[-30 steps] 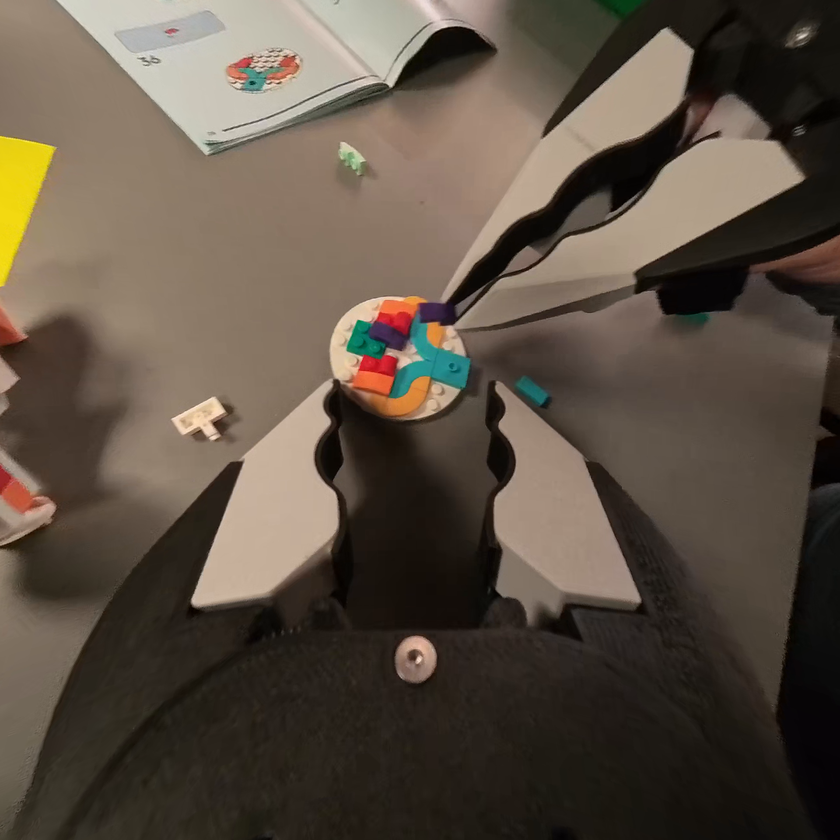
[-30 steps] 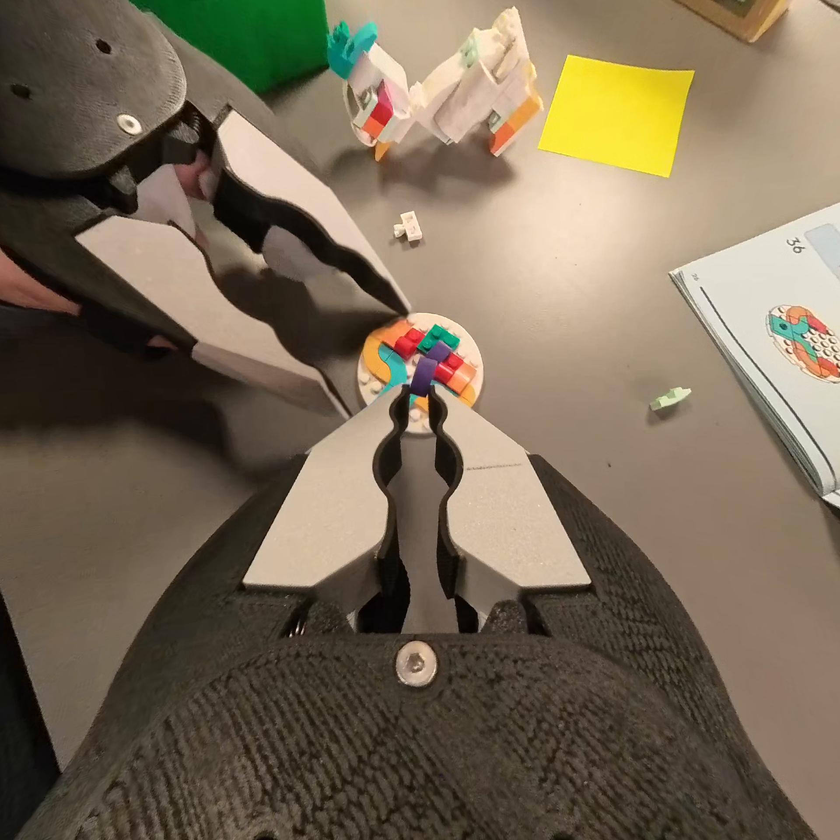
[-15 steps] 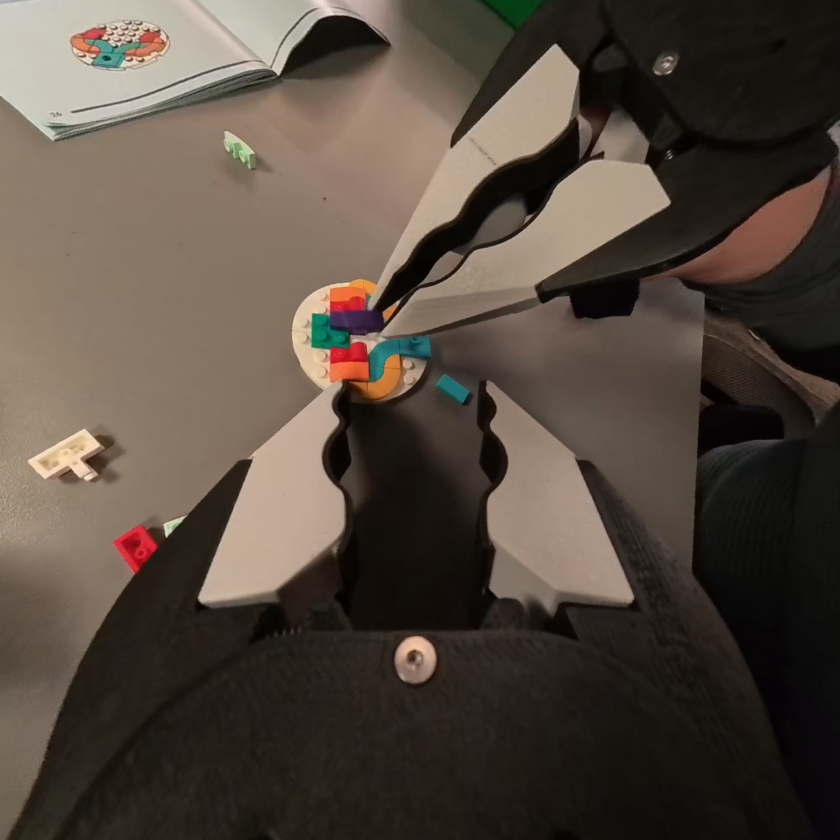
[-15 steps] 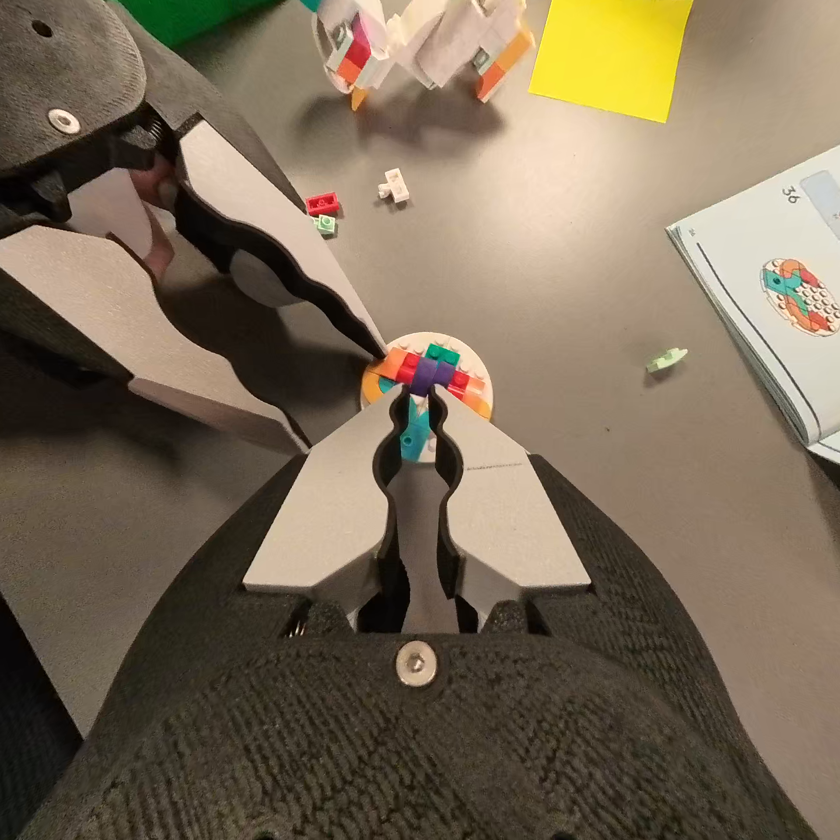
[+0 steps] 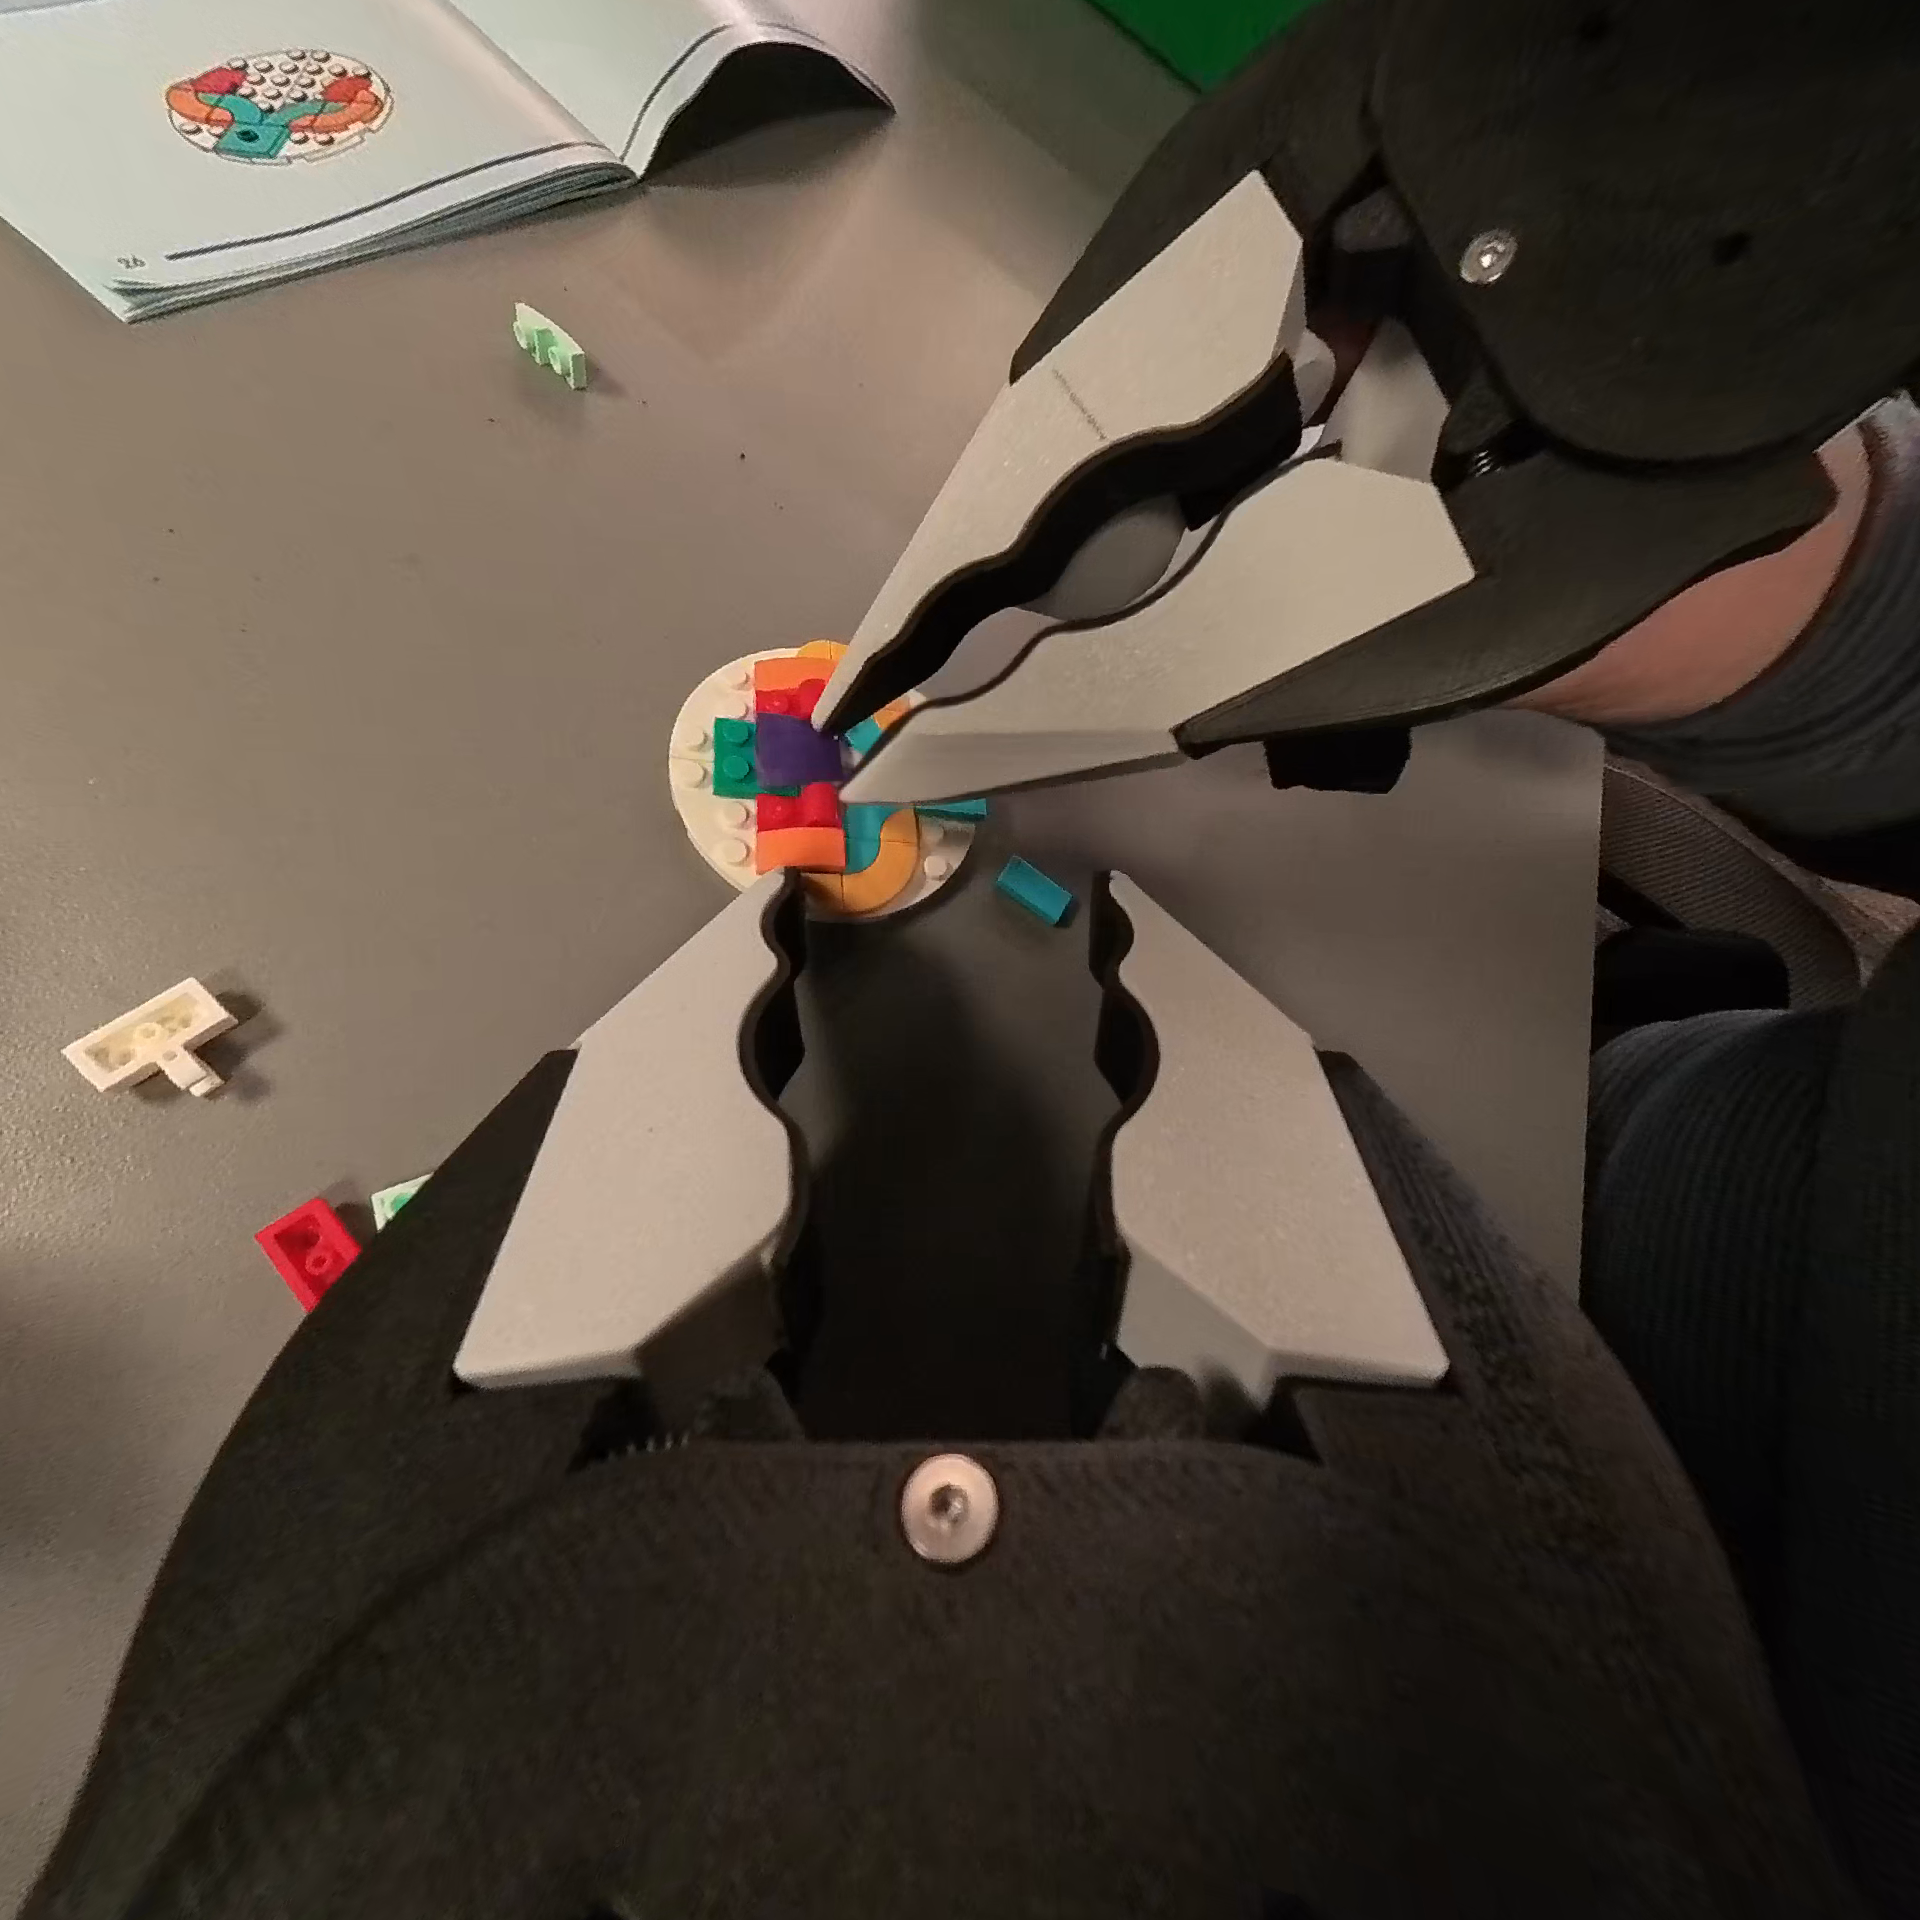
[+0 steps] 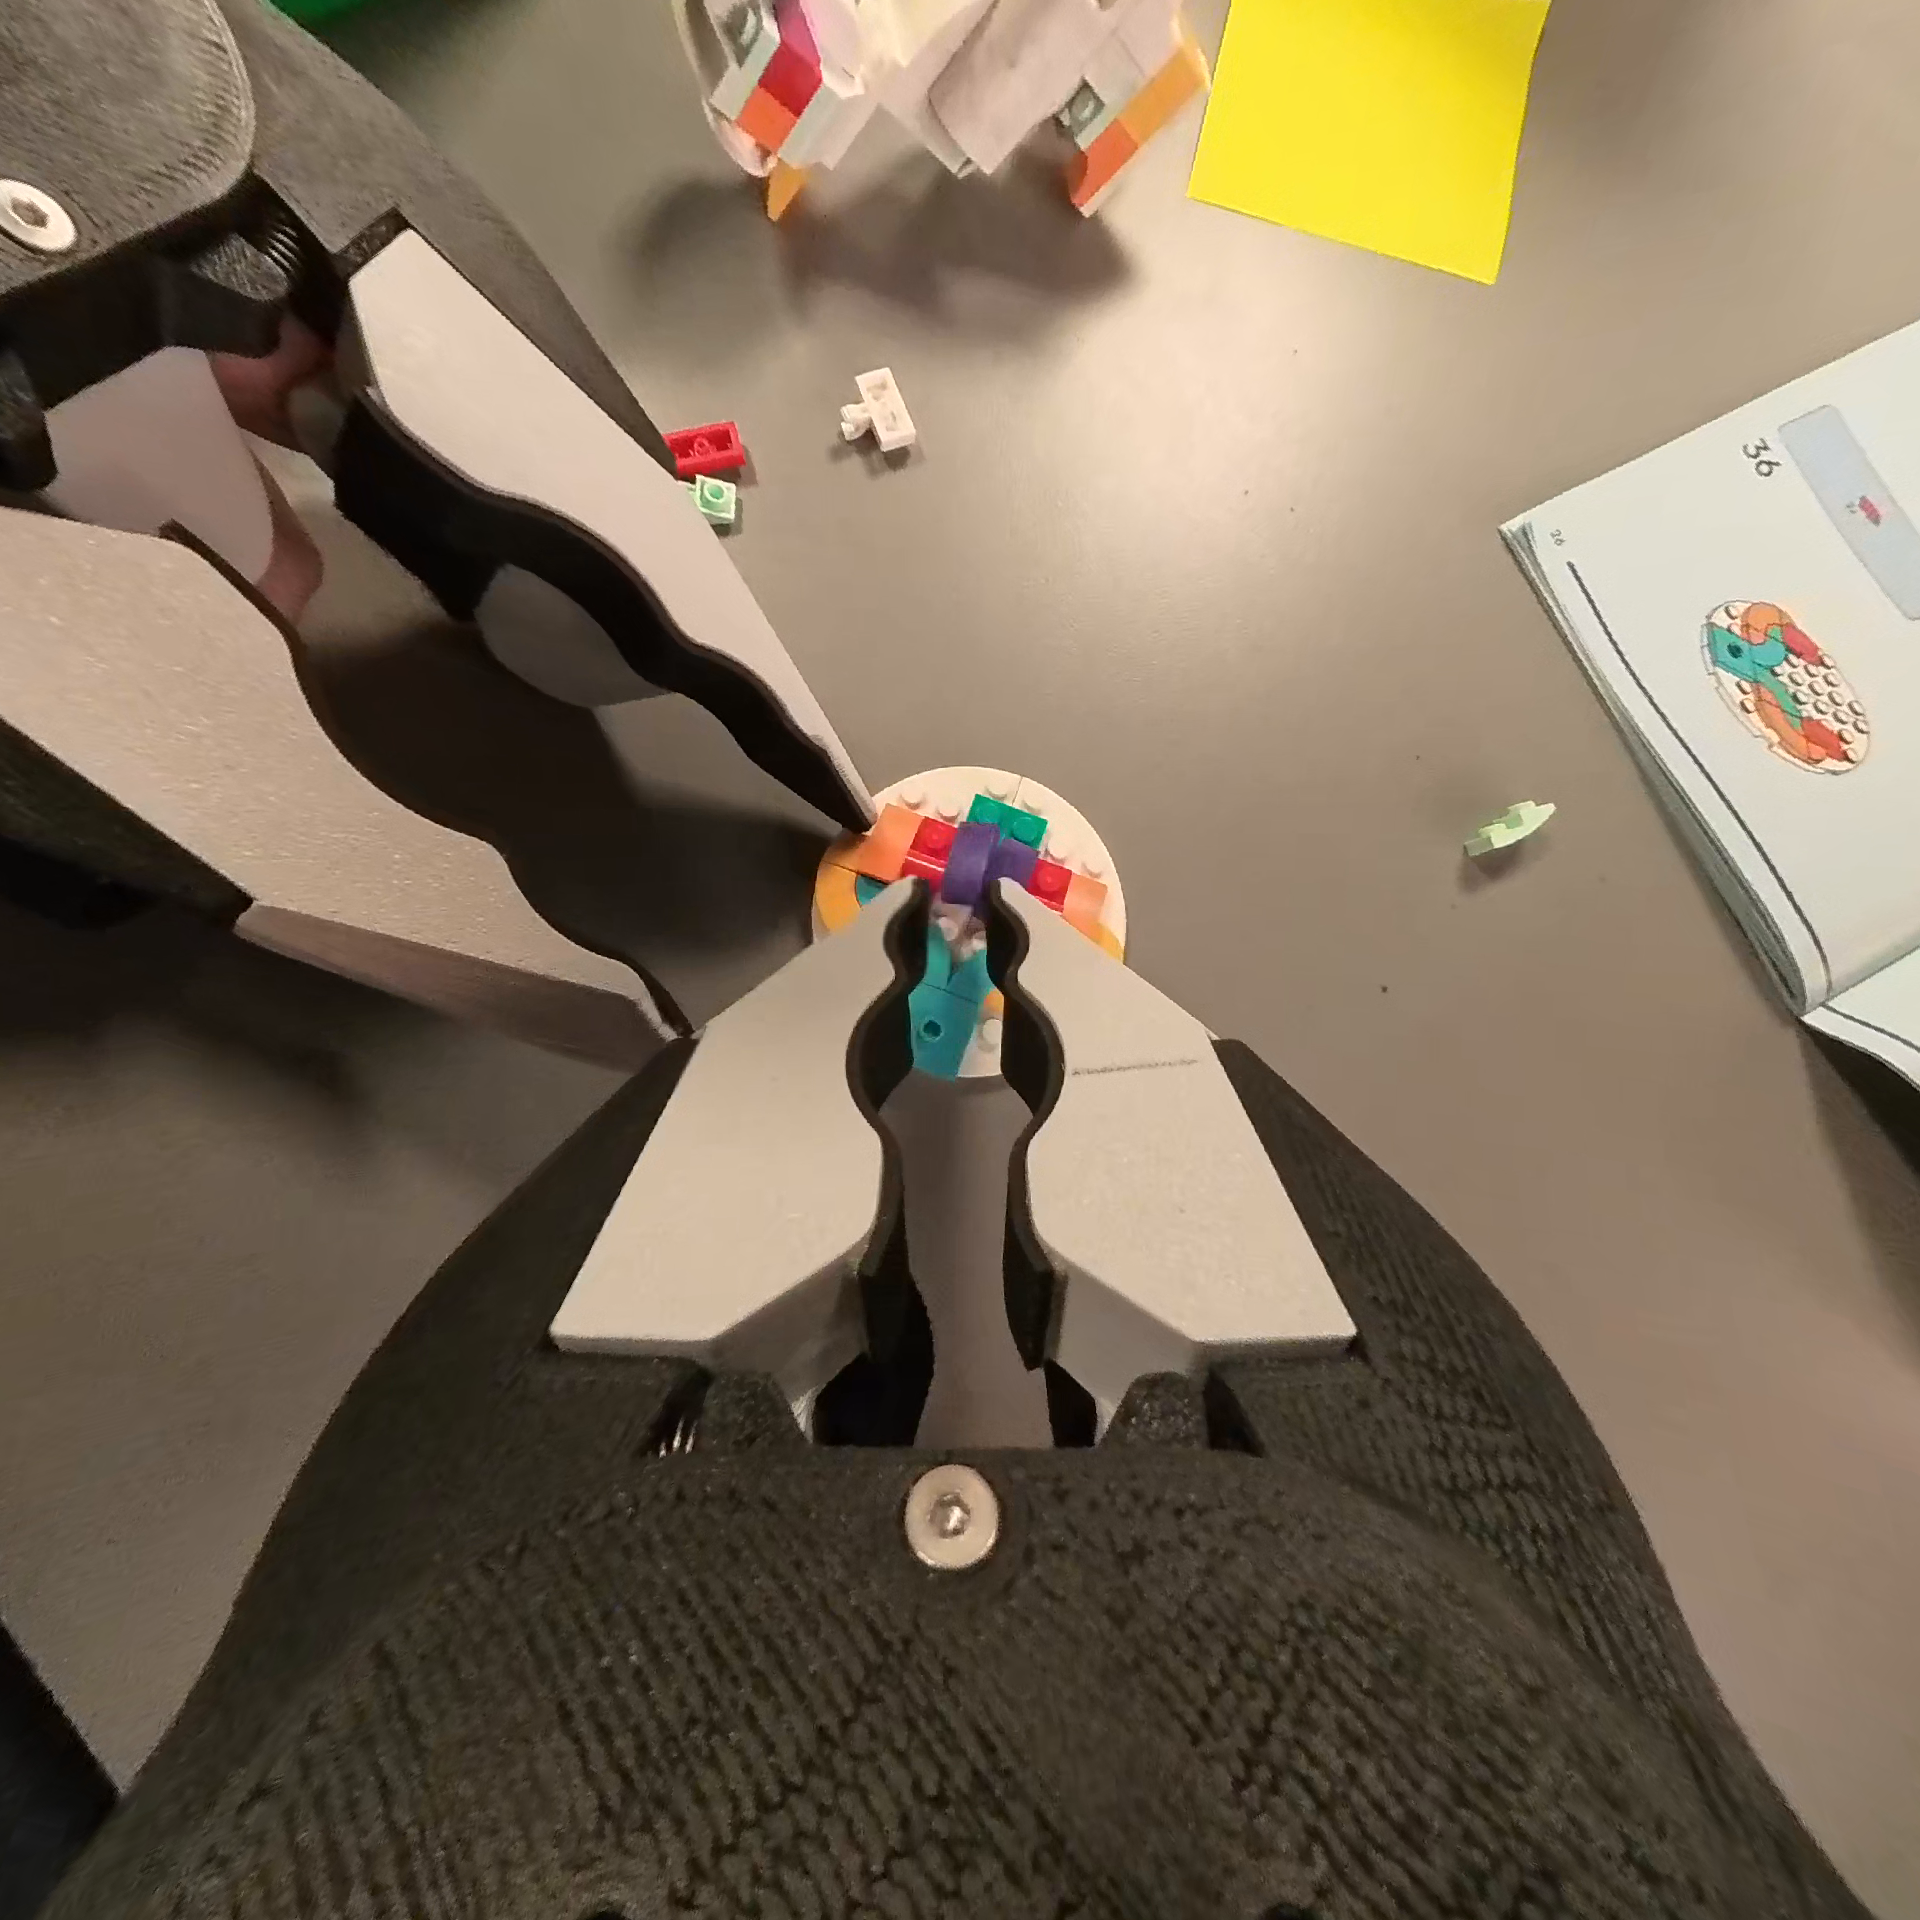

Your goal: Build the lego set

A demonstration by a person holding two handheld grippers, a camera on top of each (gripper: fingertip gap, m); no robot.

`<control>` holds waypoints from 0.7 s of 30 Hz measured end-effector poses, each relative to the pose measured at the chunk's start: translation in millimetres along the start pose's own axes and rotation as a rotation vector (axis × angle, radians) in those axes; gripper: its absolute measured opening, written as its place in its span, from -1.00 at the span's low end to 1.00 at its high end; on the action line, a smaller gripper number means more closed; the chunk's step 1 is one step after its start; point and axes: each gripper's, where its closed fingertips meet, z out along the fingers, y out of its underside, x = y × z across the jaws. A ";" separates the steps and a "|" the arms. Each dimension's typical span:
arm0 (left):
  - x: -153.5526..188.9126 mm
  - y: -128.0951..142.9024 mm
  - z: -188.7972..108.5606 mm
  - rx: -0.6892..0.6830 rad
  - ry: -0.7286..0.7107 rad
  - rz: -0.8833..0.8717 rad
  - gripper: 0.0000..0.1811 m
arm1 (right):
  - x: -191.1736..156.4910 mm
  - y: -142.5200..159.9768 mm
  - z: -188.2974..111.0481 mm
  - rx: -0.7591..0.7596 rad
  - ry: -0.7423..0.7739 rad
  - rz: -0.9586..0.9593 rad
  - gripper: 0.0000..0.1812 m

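Observation:
A round white plate [image 5: 694, 750] with red, orange, green and teal bricks lies on the grey table. It also shows in the right wrist view [image 6: 1083, 831]. My right gripper [image 6: 961, 894] is shut on a small purple brick [image 6: 971, 854] and holds it down on the bricks at the plate's middle. In the left wrist view the right gripper [image 5: 840, 750] comes in from the upper right with the purple brick [image 5: 792, 755] at its tips. My left gripper [image 5: 948, 891] is open and empty. Its left fingertip touches the plate's near edge.
An open instruction booklet [image 5: 312, 145] lies at the back left. Loose pieces lie around: a teal brick [image 5: 1032, 891], a pale green piece [image 5: 551, 348], a white T-shaped piece [image 5: 151, 1039], a red plate [image 5: 307, 1247]. A white-orange model [image 6: 935, 94] and yellow paper [image 6: 1361, 135] are beyond. Less than 4 cm separates the two grippers' tips.
My right gripper has carried the purple brick from the plate's edge to its middle and lowered it onto the bricks. My left gripper's tip has closed in on the plate's rim.

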 end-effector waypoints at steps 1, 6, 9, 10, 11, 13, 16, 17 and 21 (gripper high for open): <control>0.0 -0.1 0.0 0.001 0.001 -0.001 -0.40 | -0.2 0.1 0.3 0.001 -0.001 0.003 -0.89; 0.2 -0.6 -1.1 0.007 0.013 -0.015 -0.40 | 3.2 0.3 -8.2 0.023 0.002 -0.009 -0.80; -0.5 -0.6 -2.8 0.013 0.018 -0.028 -0.40 | 10.5 -3.5 -22.8 0.107 -0.041 -0.052 -0.54; -1.4 -0.5 -3.3 0.013 0.015 -0.029 -0.39 | 11.7 -4.5 -27.2 0.146 -0.078 -0.074 -0.40; -2.6 -0.4 -3.9 0.013 0.008 -0.027 -0.39 | 12.9 -4.6 -30.8 0.183 -0.116 -0.099 -0.28; -4.8 -1.5 -5.3 0.021 -0.007 -0.018 -0.39 | 11.2 -0.5 -32.8 0.226 -0.219 -0.138 -0.15; -7.7 -6.2 -8.3 0.053 -0.029 -0.004 -0.40 | 6.8 7.3 -22.7 0.229 -0.329 -0.185 -0.04; -9.2 -8.5 -9.9 0.070 -0.040 0.002 -0.40 | 5.9 9.6 -17.5 0.218 -0.345 -0.209 -0.04; -14.6 -18.9 -20.4 0.159 -0.072 0.000 -0.42 | 3.5 10.1 -0.2 0.199 -0.393 -0.279 -0.13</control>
